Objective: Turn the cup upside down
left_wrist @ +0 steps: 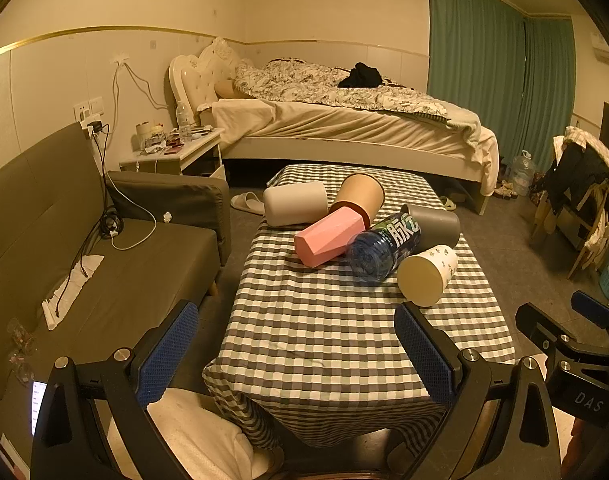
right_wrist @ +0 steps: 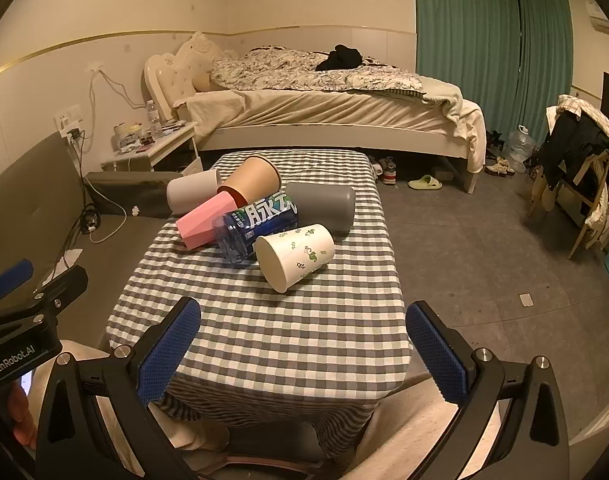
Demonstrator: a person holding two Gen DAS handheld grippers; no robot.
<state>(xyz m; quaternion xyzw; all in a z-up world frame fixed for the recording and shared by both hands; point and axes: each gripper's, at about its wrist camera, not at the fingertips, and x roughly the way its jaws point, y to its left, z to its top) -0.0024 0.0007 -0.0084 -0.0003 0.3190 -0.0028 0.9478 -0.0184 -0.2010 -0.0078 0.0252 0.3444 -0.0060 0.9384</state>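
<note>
From the left wrist view, our left tongs (left_wrist: 296,354) stand wide apart with nothing between them, hanging over the near end of the desk (left_wrist: 324,344) with its checked cloth. Farther along lies a heap of vessels, all on their sides: a white cup (left_wrist: 294,203), a brown paper cup (left_wrist: 358,197), a pink faceted cup (left_wrist: 328,236), a blue-labelled bottle (left_wrist: 382,246), a grey cup (left_wrist: 436,226) and, nearest to us, a leaf-printed paper cup (left_wrist: 426,274) with its flat end toward the camera. At the right edge we see the body of the other tool.

From the right wrist view, our right tongs (right_wrist: 302,350) are likewise spread and empty, near the desk's front edge. The leaf-printed paper cup (right_wrist: 294,256) lies just ahead, beside the bottle (right_wrist: 260,226); whether they touch we cannot tell.

We judge the risks thus: the vessels lean on one another, so lifting one may set the bottle rolling or shift the heap toward the desk's side. A thin paper cup could crush under a hard squeeze, or slip while being turned.

This view shows the leaf print and the cup's side wall plainly, and a green slipper (right_wrist: 424,182) on the floor; the left view shows the sofa (left_wrist: 104,260) instead.
</note>
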